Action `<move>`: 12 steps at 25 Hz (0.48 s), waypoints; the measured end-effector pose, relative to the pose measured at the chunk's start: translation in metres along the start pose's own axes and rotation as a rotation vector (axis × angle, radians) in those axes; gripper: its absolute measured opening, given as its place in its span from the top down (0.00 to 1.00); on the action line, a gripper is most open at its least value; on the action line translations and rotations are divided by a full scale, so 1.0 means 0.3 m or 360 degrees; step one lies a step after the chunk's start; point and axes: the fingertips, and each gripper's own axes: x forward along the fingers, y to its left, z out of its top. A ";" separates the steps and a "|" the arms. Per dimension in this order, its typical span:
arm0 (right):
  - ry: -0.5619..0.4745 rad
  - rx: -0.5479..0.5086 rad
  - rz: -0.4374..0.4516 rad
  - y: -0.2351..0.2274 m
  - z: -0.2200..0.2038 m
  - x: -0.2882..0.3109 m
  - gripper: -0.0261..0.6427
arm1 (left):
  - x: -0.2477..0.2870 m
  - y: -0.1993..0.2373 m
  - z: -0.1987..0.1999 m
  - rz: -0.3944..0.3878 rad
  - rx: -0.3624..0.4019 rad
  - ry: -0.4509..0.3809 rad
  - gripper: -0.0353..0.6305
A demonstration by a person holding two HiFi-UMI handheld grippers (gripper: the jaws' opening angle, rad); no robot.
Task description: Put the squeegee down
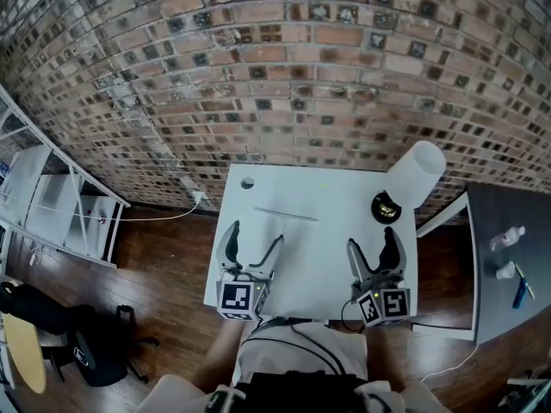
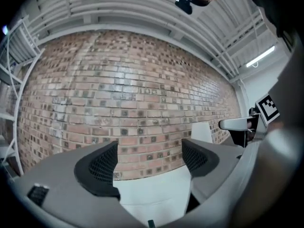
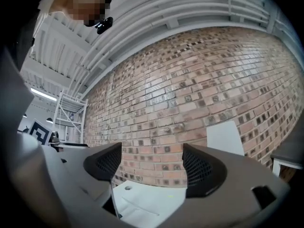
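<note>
The squeegee [image 1: 285,214] lies flat on the white table [image 1: 336,239], its thin blade across the middle of the top and nothing touching it. In the right gripper view the squeegee [image 3: 137,208] shows as a thin line on the table [image 3: 161,198] below the jaws. My left gripper [image 1: 256,241] is raised over the near left part of the table, open, with nothing between its fingers. The same goes for my right gripper [image 1: 377,243] over the near right part. Both point level at the brick wall, as the left gripper [image 2: 149,158] and right gripper [image 3: 151,161] show in their own views.
A lamp with a white shade [image 1: 416,175] stands at the table's far right corner. There is a cable hole [image 1: 248,183] at the far left. A brick wall [image 1: 284,76] stands behind the table. A white shelf frame [image 1: 60,200] is at the left, a grey table [image 1: 508,265] with small bottles at the right.
</note>
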 end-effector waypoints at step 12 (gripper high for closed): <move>0.0055 -0.0121 0.0027 0.026 0.000 0.042 0.31 | -0.025 0.017 0.007 0.0060 0.0060 -0.0111 0.27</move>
